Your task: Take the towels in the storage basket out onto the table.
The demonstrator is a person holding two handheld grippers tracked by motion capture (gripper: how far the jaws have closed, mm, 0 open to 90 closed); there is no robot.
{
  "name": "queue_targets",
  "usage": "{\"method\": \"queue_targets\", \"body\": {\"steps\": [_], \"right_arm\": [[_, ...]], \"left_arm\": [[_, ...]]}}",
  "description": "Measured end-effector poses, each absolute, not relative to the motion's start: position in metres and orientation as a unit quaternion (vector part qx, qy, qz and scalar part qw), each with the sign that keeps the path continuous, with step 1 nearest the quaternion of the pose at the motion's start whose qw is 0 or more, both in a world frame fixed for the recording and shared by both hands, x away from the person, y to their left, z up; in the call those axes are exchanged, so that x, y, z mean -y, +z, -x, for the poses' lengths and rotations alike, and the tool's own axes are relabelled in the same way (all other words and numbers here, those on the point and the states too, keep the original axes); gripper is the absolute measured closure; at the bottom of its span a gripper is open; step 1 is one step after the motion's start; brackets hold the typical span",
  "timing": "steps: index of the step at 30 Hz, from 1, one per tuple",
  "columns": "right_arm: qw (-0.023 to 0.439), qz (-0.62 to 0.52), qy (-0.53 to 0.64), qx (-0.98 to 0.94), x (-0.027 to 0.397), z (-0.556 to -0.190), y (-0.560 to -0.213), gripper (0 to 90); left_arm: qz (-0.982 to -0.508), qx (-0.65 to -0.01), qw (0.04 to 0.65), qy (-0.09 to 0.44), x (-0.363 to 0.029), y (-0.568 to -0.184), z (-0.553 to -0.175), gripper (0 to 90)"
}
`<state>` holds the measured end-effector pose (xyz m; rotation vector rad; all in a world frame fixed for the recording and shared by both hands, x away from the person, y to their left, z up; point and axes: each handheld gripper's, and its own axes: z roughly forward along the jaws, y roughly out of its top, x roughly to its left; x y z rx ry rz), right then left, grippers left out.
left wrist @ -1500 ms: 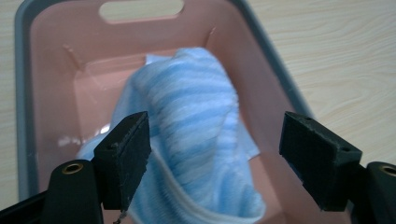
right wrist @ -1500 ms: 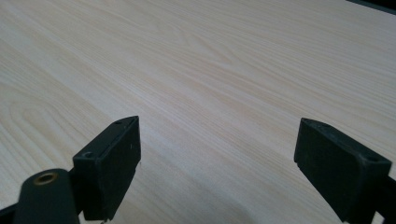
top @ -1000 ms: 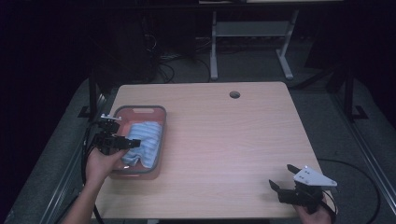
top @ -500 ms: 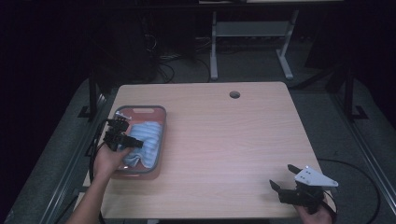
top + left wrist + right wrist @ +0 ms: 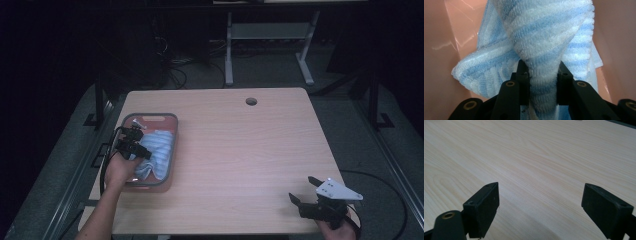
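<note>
A blue and white striped towel lies bunched in a pink tray at the table's left side. My left gripper reaches into the tray from its left edge; its jaws have just been closing and now pinch a fold of the towel between the pads, as my left gripper view shows up close. My right gripper rests near the table's front right corner, jaws wide apart over bare wood, and nothing lies between them in my right gripper view.
The wooden table has a round cable hole near its far edge. Beyond it stand a metal frame and cables on a dark floor. A cable trails off the table's left edge.
My left gripper moved down and right into the tray and its jaws closed on a fold of the towel. The right gripper stayed where it was.
</note>
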<state>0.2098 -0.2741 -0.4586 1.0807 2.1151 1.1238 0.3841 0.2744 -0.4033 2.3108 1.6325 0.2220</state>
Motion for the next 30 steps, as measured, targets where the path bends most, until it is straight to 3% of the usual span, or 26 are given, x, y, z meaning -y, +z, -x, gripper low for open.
{"method": "queue_targets", "body": {"steps": [10, 30], "right_arm": [[0.256, -0.402, 0.415, -0.775, 0.276, -0.209, -0.458, 14.2], [0.260, -0.408, 0.413, -0.772, 0.276, -0.208, -0.458, 14.2]], "left_arm": [[-0.804, -0.566, 0.165, 0.075, -0.278, -0.399, -0.381, 72.2], [-0.788, -0.547, 0.276, 0.055, -0.302, -0.372, -0.355, 72.2]]}}
